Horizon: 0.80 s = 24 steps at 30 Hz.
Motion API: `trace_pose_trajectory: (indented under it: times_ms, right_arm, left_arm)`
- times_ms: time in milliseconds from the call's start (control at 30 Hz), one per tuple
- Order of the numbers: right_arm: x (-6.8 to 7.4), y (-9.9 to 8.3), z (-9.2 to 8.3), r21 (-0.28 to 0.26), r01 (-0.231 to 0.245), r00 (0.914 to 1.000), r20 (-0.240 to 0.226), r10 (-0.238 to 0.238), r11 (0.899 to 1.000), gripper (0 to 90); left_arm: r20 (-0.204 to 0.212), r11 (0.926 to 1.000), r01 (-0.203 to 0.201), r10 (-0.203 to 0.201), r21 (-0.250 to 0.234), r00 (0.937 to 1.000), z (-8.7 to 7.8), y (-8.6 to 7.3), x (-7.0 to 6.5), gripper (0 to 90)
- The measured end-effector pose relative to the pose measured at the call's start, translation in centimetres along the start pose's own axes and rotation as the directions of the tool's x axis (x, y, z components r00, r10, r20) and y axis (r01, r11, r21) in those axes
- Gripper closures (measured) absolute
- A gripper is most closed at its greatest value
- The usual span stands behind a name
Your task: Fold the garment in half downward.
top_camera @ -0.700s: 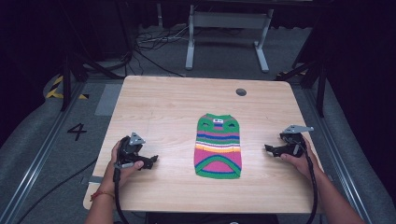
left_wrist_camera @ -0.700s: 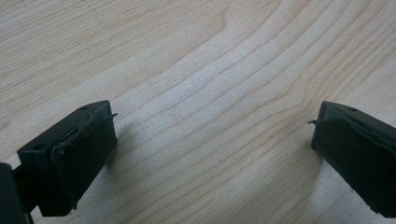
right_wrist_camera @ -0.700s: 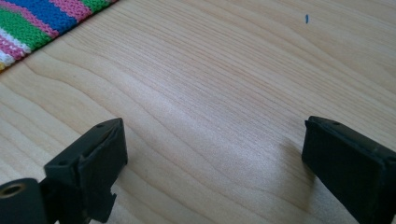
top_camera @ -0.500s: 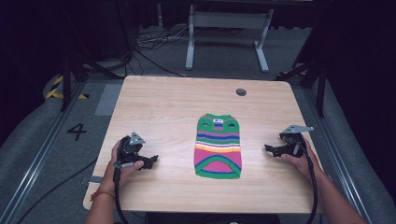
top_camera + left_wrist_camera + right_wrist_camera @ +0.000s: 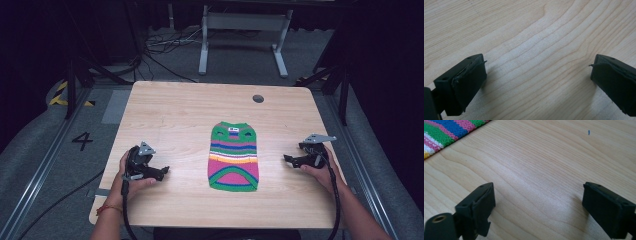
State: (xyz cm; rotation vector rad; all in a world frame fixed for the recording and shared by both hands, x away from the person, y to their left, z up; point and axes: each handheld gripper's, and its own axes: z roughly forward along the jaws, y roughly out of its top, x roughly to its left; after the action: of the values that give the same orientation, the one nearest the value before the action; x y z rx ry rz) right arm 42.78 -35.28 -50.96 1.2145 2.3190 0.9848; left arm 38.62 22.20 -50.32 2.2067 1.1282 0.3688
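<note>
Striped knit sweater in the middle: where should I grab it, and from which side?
The sweater lies flat, hem nearest you. Pinch its near bottom corners, left tool from the left and right tool from the right; both are open, beside it.

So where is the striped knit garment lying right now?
In the high view the striped knit garment lies flat on the table, right of centre, between the left gripper and right gripper, touching neither.
</note>
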Motion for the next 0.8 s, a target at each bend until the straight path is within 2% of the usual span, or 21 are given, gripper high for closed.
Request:
trace_pose_trajectory:
  times_ms: [233, 467, 767, 800]
  right_arm:
    - [-0.20, -0.07, -0.19, -0.005, 0.010, 0.9998, -0.015, -0.011, 1.000, 16.5]
    - [-0.23, -0.18, -0.31, -0.008, 0.010, 0.9996, -0.026, -0.010, 1.000, 18.1]
    - [-0.31, -0.20, -0.41, -0.019, 0.011, 0.9994, -0.032, -0.011, 1.000, 25.0]
    - [-0.31, -0.20, -0.41, -0.019, 0.011, 0.9994, -0.032, -0.011, 1.000, 25.0]
  left_arm:
    - [0.010, 0.9998, -0.020, 0.020, -0.003, 0.9998, 0.00, 0.06, 0.16, 1.1]
    - [0.004, 0.9998, -0.012, 0.012, -0.017, 0.9999, -0.09, 0.06, 0.28, 6.8]
    - [-0.001, 0.9991, 0.004, -0.004, -0.041, 1.0000, -0.22, 0.11, 0.38, 16.8]
    - [-0.001, 0.9991, 0.004, -0.004, -0.041, 1.0000, -0.22, 0.11, 0.38, 20.1]
